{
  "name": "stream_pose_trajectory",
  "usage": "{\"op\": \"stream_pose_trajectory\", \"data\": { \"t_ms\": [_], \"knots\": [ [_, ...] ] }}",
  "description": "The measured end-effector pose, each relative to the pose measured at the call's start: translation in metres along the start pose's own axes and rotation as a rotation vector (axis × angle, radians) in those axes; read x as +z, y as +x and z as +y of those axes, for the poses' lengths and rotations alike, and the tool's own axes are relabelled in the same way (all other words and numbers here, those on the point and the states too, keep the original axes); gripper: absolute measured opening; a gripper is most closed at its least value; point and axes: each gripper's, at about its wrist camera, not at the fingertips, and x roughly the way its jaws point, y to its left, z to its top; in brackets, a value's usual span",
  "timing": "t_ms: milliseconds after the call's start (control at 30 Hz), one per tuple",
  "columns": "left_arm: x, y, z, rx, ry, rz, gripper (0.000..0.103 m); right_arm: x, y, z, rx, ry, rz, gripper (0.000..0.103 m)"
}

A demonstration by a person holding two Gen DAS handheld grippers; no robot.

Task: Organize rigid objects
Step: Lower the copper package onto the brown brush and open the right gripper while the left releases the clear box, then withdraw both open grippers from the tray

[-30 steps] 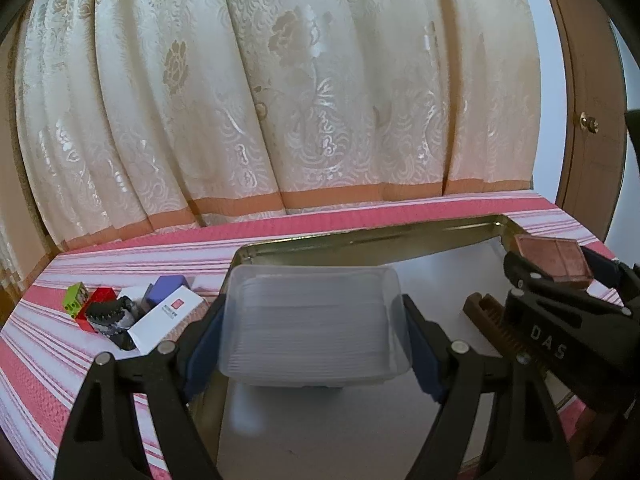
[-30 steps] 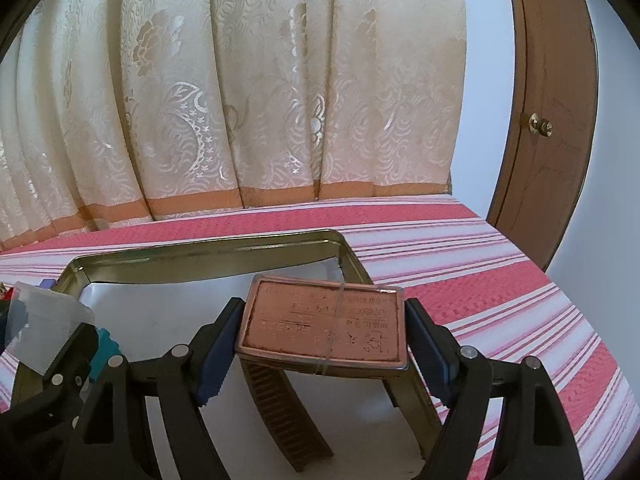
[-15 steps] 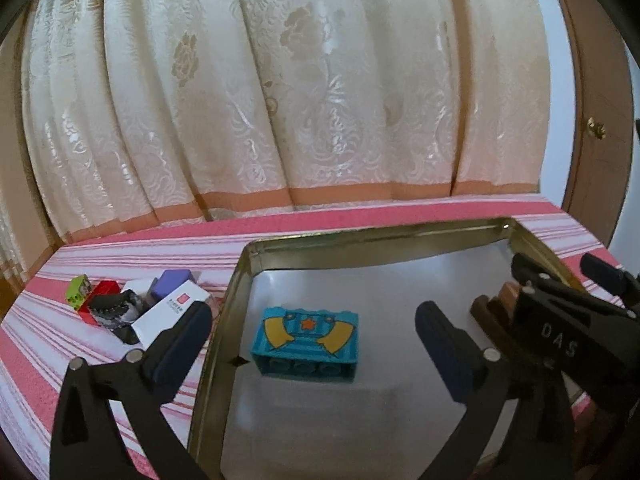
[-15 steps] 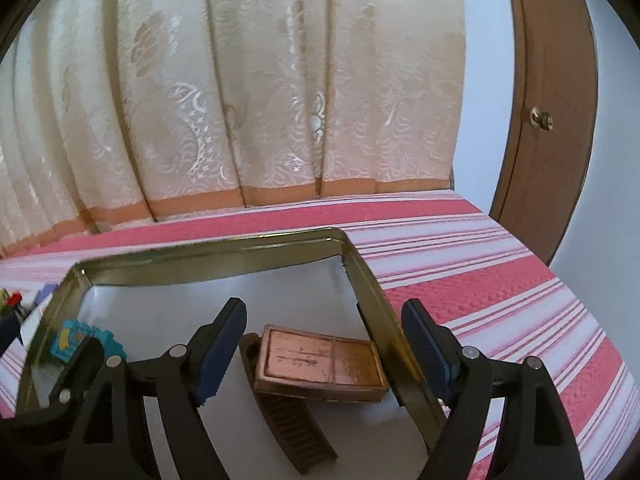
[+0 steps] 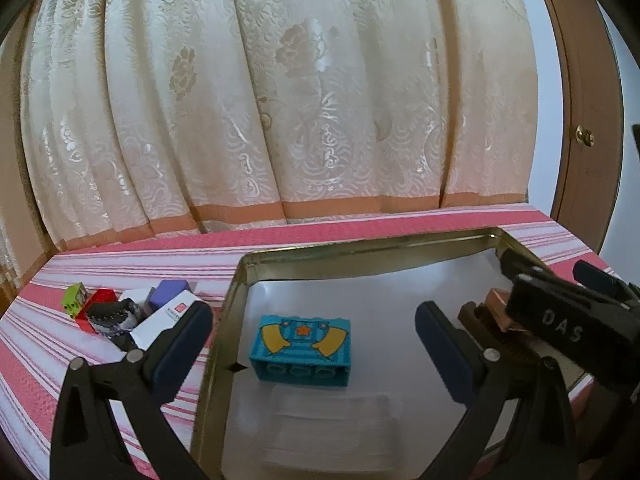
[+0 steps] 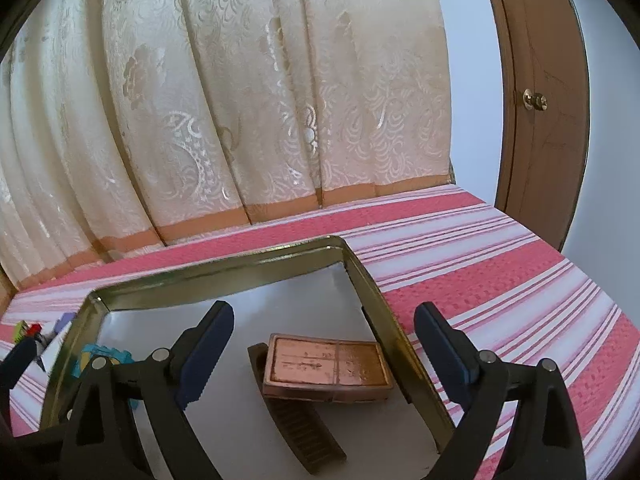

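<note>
Nearest below the left gripper (image 5: 314, 350), whose blue-padded jaws are spread to their widest with nothing between them, a clear ribbed plastic box (image 5: 332, 434) is seen lying flat on the floor of the shallow gold-rimmed metal tray (image 5: 360, 254); its outline is faint against the pale floor, so its exact edges cannot be told. Just ahead of it, in line with the gap between the fingers, a teal toy brick with yellow wings and an orange star (image 5: 302, 350) rests on its side, studs facing the tool. To the left of the left finger, outside the tray on the pink-and-white striped cloth (image 5: 48, 376), a cluster of small items is gathered: a white card box with a red square (image 5: 160, 320), a black-and-grey piece (image 5: 110, 314), a red block (image 5: 100, 298), a lime-green block (image 5: 74, 298) and a purple block (image 5: 170, 290). The right gripper (image 6: 322, 352) is held over the tray's right side, its jaws opening and gripping nothing. Below and between its fingers a flat copper-coloured rectangular tin (image 6: 326, 372) lies released, propped on a brown ribbed comb-like bar (image 6: 304, 428) and close against the tray's right wall. Farther off, a cream brocade curtain with an orange band (image 6: 240, 120) hangs behind the table, and to the far right a brown wooden door with a brass knob (image 6: 534, 100) is visible.
</note>
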Motion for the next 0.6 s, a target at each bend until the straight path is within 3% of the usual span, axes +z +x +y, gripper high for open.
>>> {"op": "stream_pose_trajectory", "data": {
  "t_ms": [200,433,600],
  "knots": [
    [0.0,-0.014,0.01,0.07,0.002,-0.095,0.103,-0.001,-0.016,0.002,0.027,0.01,-0.106,0.093],
    [-0.003,-0.018,0.022,0.095,0.002,-0.107,0.103,-0.005,-0.026,0.014,-0.019,-0.047,-0.168,0.093],
    [-0.006,-0.022,0.033,0.1,-0.005,-0.117,0.103,-0.008,-0.034,0.012,-0.035,-0.019,-0.205,0.093]
  ]
}}
